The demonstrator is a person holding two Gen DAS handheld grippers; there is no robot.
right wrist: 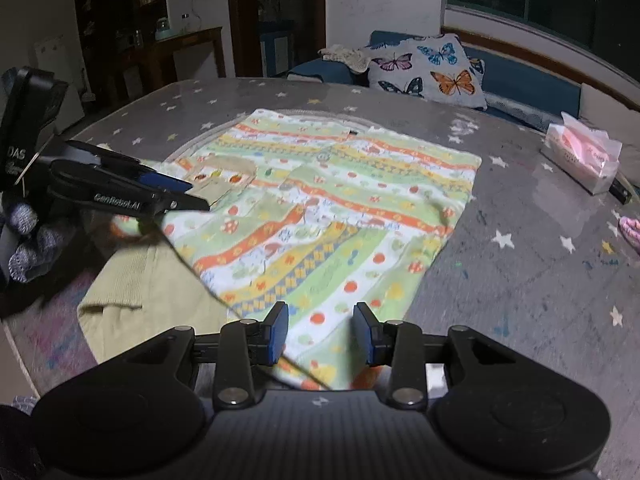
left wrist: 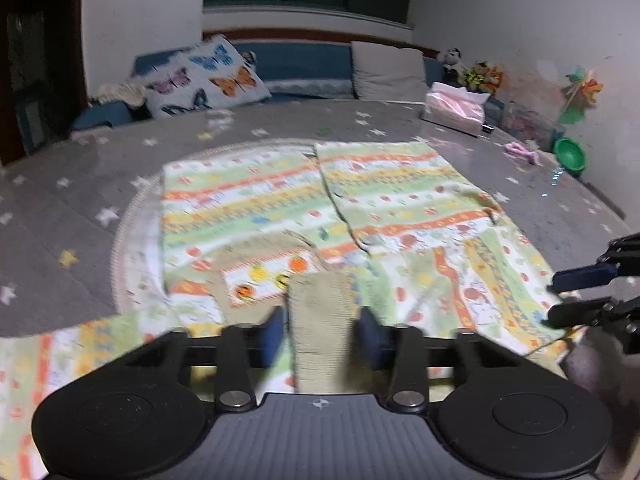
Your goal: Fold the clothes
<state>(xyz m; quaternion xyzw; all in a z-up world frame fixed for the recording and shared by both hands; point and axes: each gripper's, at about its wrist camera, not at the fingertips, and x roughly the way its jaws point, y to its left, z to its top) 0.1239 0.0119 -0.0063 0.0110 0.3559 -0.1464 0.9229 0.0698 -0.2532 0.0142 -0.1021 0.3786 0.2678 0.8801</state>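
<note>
Left tongs [left wrist: 320, 330]: the pads stand apart, with a tan ribbed cuff [left wrist: 320, 328] running between them. I cannot tell whether the pads touch the cloth, so I will not call it a grip. In the right view the same tongs [right wrist: 192, 196] show from the side, and their tips look close together there.

Right tongs [right wrist: 320, 334]: the pads are spread wide with nothing pinched. They hover over the near edge of the patterned shirt [right wrist: 320, 216]. In the left view they sit at the far right [left wrist: 560, 296], just beside the shirt's edge.

The shirt lies mostly flat straight ahead of both tongs on the grey star-print table cover [left wrist: 80, 184]. Stripes of green, orange and yellow. One tan-cuffed sleeve [right wrist: 132, 280] trails toward the left tongs.

Further out, beyond the shirt: a butterfly pillow [left wrist: 208, 76] on a blue sofa [left wrist: 296, 62]. Ahead and to the right of the left tongs: a tissue pack [left wrist: 456, 108], then a green bowl [left wrist: 570, 154] farther right.
</note>
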